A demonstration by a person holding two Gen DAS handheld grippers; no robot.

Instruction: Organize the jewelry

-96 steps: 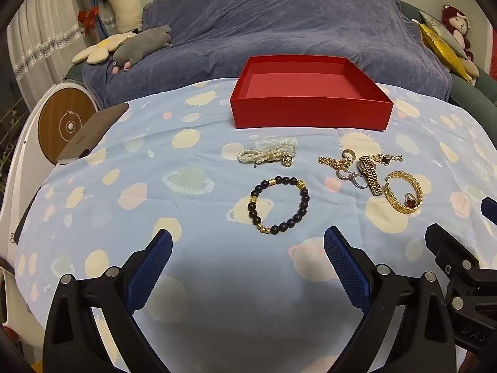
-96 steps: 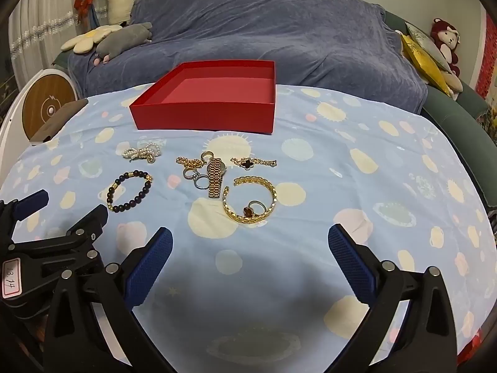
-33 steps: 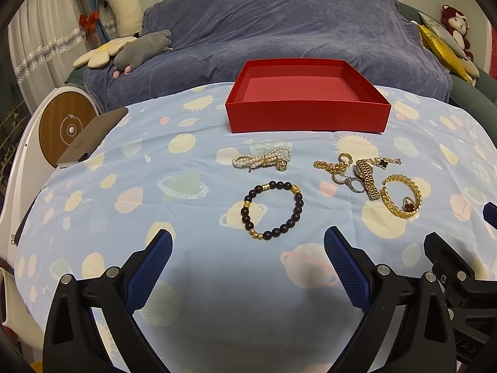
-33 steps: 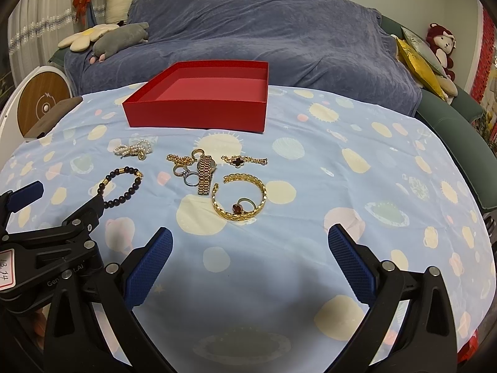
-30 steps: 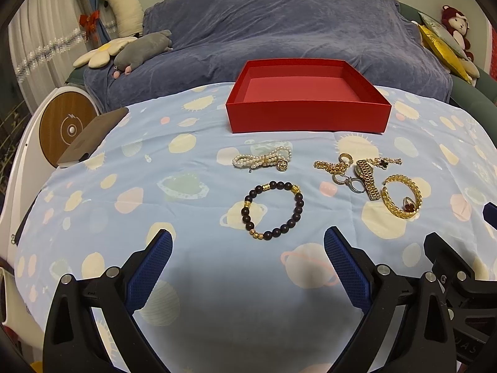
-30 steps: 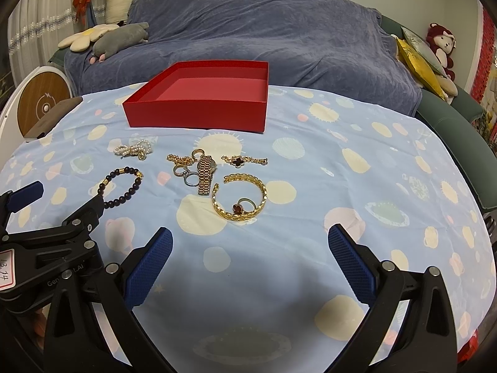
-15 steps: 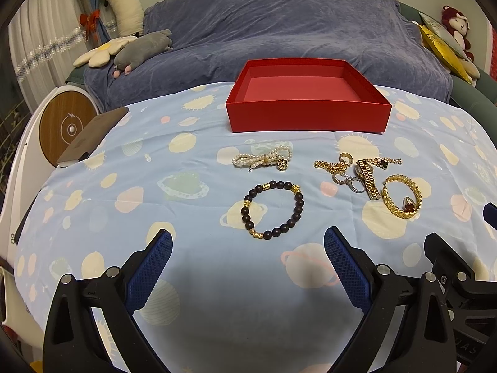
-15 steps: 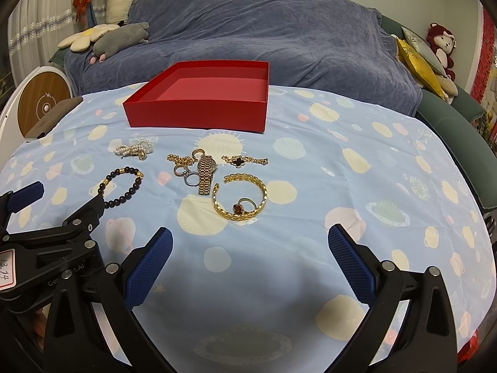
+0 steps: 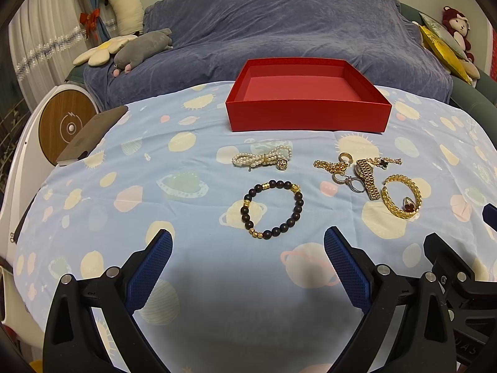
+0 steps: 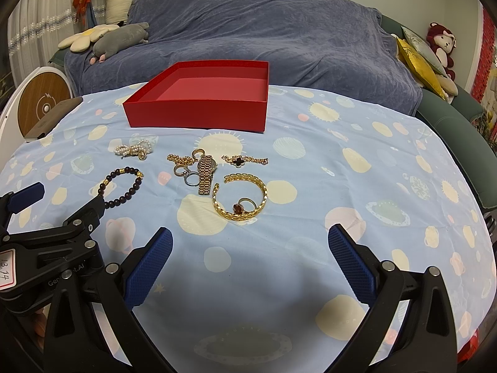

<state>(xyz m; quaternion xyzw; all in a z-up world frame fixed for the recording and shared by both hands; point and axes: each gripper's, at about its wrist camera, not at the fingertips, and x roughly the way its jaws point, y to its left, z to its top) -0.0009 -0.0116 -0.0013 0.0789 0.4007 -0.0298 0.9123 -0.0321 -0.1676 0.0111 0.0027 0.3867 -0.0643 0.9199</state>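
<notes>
Both hand-held grippers hang low over the counter with jaws wide apart and nothing between them: the left hand-held gripper [image 9: 247, 262] faces the dark bead bracelet [image 9: 272, 209], the right hand-held gripper [image 10: 250, 259] faces the gold bangle [image 10: 240, 199]. The pearl bracelet [image 9: 263, 159] and the gold watch [image 10: 206, 171] lie nearby. The red box [image 9: 306, 93] stands behind them, nothing inside.

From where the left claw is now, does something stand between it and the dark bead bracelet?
Nothing visible does. The left claw is open, and only bare patterned cloth lies between it and the dark bead bracelet. The pearl piece lies beyond the bracelet, toward the red box.
</notes>
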